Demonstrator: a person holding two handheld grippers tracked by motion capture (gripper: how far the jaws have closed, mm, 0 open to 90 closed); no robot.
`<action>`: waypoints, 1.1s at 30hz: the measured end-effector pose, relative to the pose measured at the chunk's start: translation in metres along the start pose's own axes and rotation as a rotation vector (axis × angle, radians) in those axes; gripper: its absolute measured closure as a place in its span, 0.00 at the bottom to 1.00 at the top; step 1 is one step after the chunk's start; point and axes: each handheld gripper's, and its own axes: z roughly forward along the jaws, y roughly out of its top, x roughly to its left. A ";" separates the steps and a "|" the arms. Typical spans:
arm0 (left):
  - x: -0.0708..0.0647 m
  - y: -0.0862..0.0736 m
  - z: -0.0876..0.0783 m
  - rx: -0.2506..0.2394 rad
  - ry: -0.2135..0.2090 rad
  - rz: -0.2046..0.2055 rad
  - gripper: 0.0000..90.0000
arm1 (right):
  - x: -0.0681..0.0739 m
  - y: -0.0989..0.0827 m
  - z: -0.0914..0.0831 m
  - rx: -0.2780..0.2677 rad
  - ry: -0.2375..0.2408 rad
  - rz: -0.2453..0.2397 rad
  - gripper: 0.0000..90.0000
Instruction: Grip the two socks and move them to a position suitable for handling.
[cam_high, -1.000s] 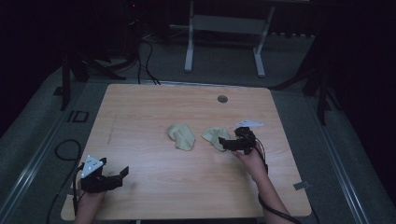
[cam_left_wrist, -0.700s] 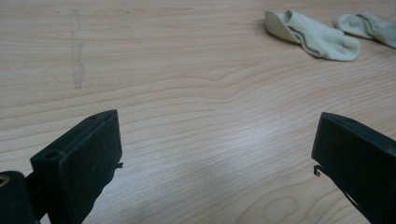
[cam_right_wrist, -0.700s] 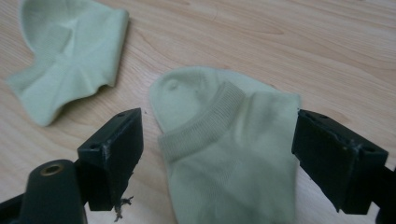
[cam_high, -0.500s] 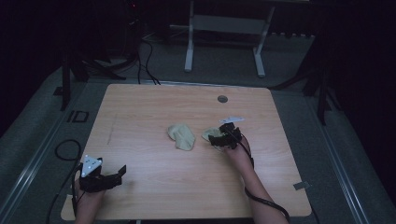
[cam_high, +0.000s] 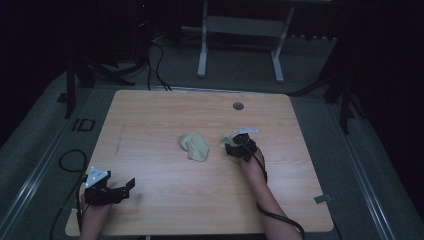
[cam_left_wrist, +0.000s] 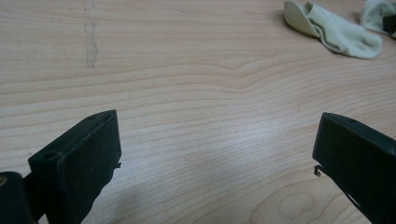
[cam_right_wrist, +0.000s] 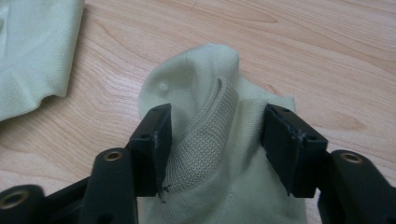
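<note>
Two pale green socks lie on the wooden table (cam_high: 165, 115). The left sock (cam_high: 195, 146) (cam_left_wrist: 336, 28) (cam_right_wrist: 32, 56) lies loose near the middle. My right gripper (cam_high: 235, 149) (cam_right_wrist: 215, 126) is lowered onto the right sock (cam_high: 226, 141) (cam_right_wrist: 196, 79). Its jaws have just been closing and now straddle the sock's raised ribbed cuff, still fairly wide apart. The left fingertip (cam_right_wrist: 156, 135) touches the cuff. My left gripper (cam_high: 128, 190) (cam_left_wrist: 215, 149) rests near the table's front left corner, open wide over bare wood, holding nothing.
A round cable hole (cam_high: 238, 106) sits near the table's far edge. A white metal stand (cam_high: 240, 30) is on the floor behind the table. Cables trail from both grippers off the front edge.
The right gripper has moved left and down onto the right sock, and its jaws have narrowed around the cuff. The left gripper has stayed where it was.
</note>
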 end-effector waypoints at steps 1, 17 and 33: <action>0.000 0.000 0.000 -0.004 -0.001 -0.005 0.01 | 0.000 0.000 0.000 -0.002 -0.001 -0.001 0.53; -0.002 0.000 0.002 0.010 -0.003 0.011 0.01 | 0.001 0.011 -0.020 0.072 0.006 0.010 0.89; -0.003 0.000 0.002 0.010 -0.005 0.017 0.01 | 0.028 0.033 -0.098 -0.066 0.107 -0.090 0.89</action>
